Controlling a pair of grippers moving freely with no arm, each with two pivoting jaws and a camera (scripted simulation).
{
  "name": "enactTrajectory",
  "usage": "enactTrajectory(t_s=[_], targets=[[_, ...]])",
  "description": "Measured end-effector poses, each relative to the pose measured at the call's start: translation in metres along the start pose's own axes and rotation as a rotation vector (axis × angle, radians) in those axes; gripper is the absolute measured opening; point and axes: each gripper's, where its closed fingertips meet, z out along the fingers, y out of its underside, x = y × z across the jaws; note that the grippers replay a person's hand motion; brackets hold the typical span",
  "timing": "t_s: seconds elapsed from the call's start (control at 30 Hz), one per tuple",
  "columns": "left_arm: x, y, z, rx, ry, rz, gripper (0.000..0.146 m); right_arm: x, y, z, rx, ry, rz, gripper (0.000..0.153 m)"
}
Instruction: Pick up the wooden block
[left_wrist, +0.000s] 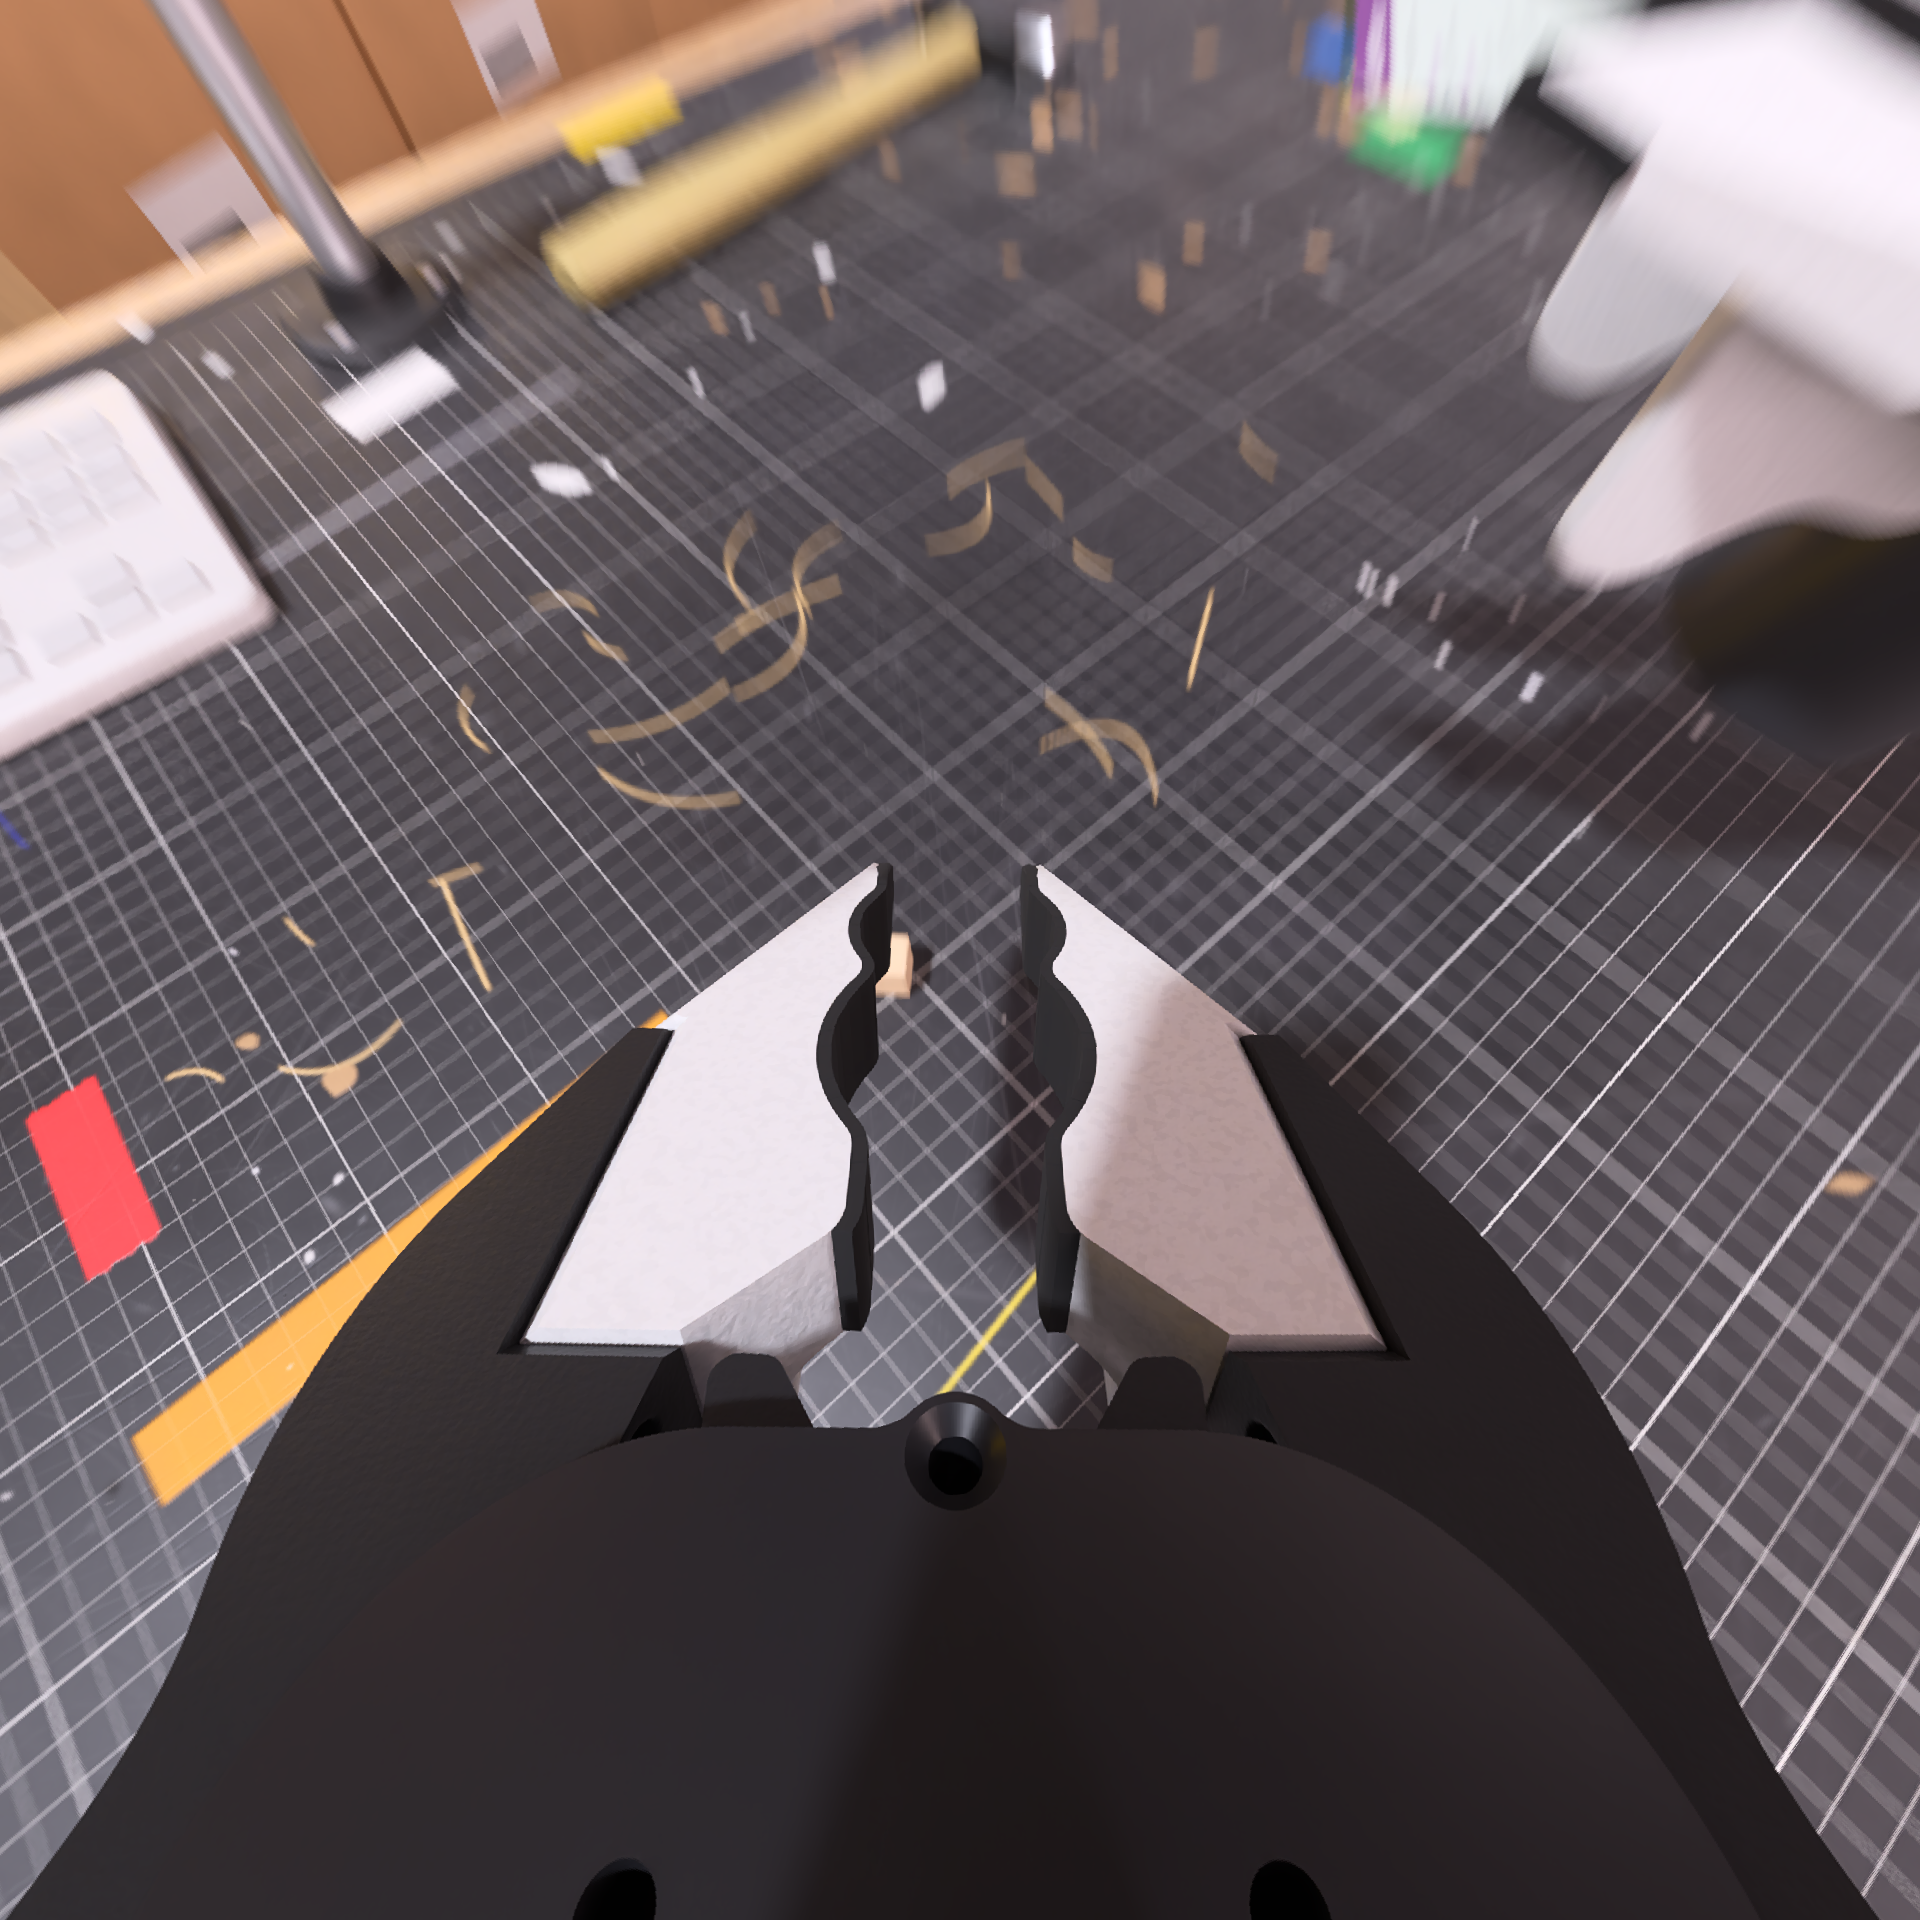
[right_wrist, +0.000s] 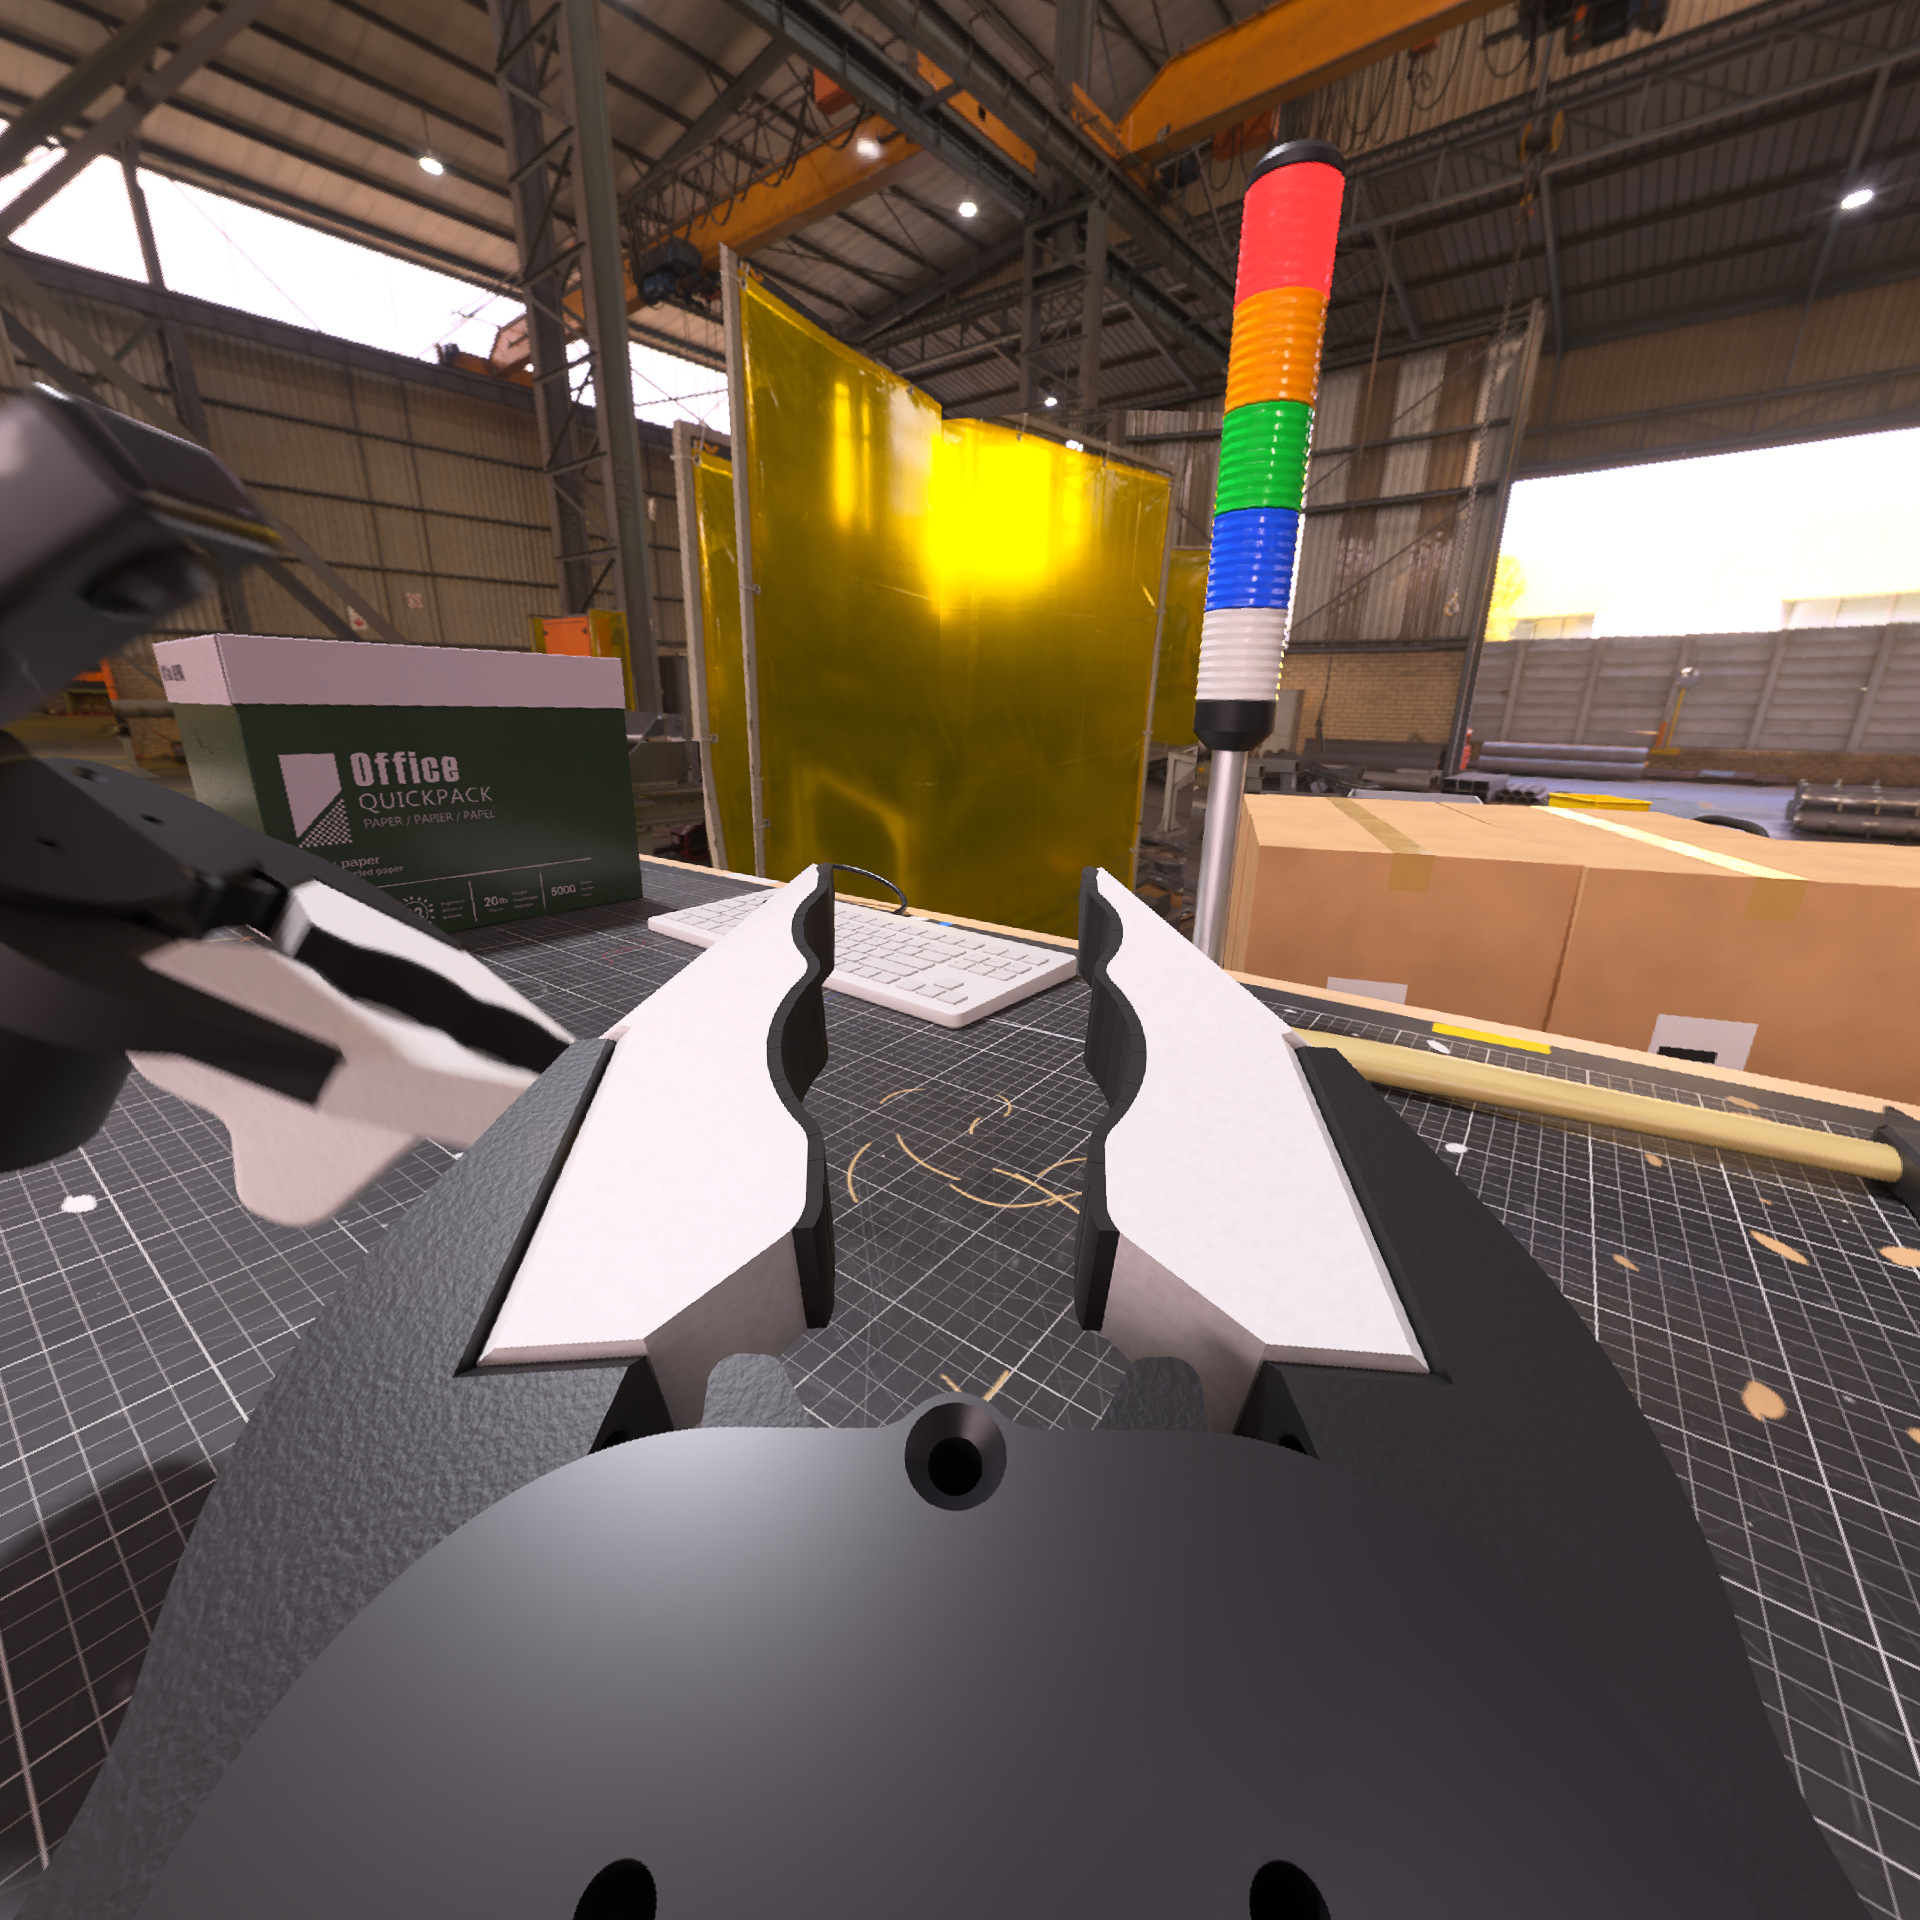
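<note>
While the left claw (left_wrist: 954, 894) hangs parted over the mat (left_wrist: 1351, 1039), the block (left_wrist: 896, 966) hugs its left finger.
Closing may nudge it away; right claw (right_wrist: 954, 894), also parted, is idle.

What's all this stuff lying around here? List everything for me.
wooden block: one, pale tan, on the mat between the left gripper's fingers
cutting mat: one, dark with a white grid
keyboard: one, white, far side of the mat
paper box: one, green with white lid, far left
signal tower: one, red, orange, green, blue and white bands
cardboard boxes: two, brown, right
roll: one, tan
tape strips: red, orange
left gripper: open
right gripper: open, empty
</note>
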Motion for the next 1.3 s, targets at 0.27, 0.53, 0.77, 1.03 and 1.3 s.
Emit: enactTrajectory(t_s=[0.27,0.53,0.77,1.03,1.3], targets=[[-0.023,0.059,0.047,-0.435,-0.057,0.124,0.028,0.001,0.004,-0.004,-0.038,-0.062,0.022,0.047],[-0.023,0.059,0.058,-0.414,0.027,0.023,0.015,0.017,0.007,-0.009,-0.069,-0.070,0.285,0.047],[0.003,0.015,0.034,-0.247,-0.038,0.161,0.011,0.012,0.014,-0.006,-0.070,-0.076,0.256,0.047],[0.020,-0.031,-0.017,-0.162,-0.084,0.150,0.011,-0.022,0.021,0.011,-0.078,-0.121,0.078,0.047],[0.016,-0.032,-0.027,-0.167,-0.122,0.132,0.011,-0.049,0.035,0.021,-0.136,-0.162,-0.097,0.047]])
